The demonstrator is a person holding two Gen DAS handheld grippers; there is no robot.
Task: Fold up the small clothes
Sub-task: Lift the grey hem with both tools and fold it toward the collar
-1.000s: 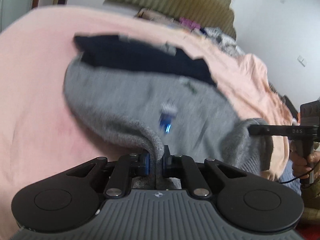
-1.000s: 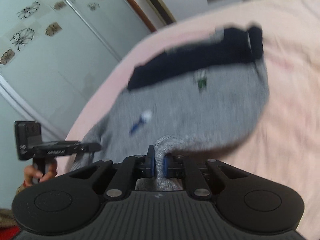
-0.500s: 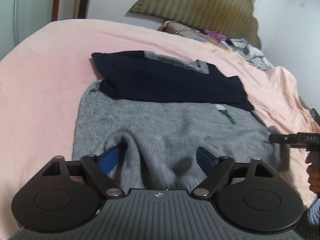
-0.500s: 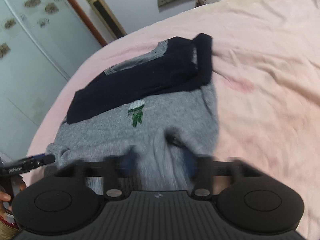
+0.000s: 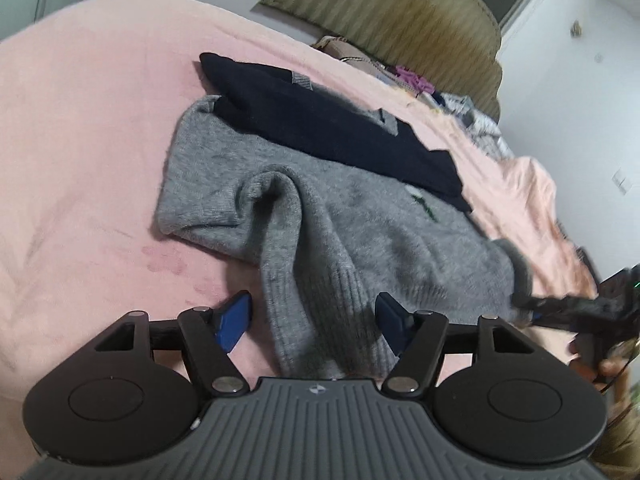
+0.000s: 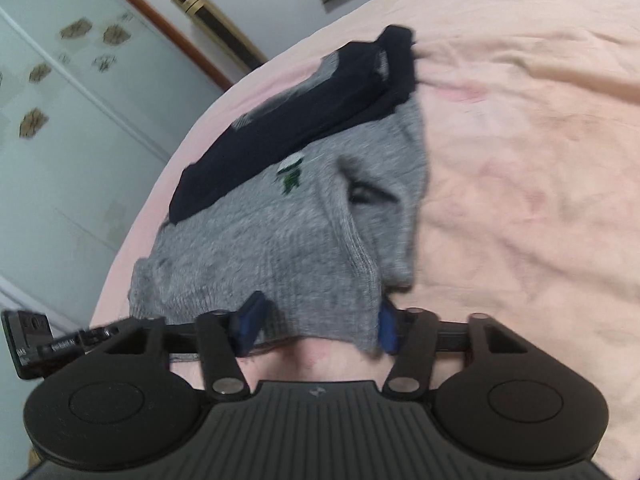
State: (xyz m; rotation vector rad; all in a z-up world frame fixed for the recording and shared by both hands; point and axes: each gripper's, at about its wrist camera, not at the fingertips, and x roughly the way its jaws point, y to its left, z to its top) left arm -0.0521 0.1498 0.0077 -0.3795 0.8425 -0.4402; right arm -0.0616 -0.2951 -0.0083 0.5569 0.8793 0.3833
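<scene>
Headboard (image 5: pixel 400 20) left view, wardrobe (image 6: pixel 60 120) right.

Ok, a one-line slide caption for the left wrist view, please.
Left gripper, jaws closing, straddles the ribbed hem of a grey sweater with navy top band, lying on a pink bedsheet.

The sweater (image 5: pixel 360 216) lies spread on the bed (image 5: pixel 88 128), its far part under a folded garment (image 5: pixel 332 120) stacked on it. The headboard (image 5: pixel 400 12) stands at the far end, a heap of clothes (image 5: pixel 448 96) before it. The sweater's near hem lies between the left hand-held gripper's (image 5: pixel 314 316) jaws; the right hand-held gripper (image 6: pixel 318 320) straddles the opposite corner.
</scene>
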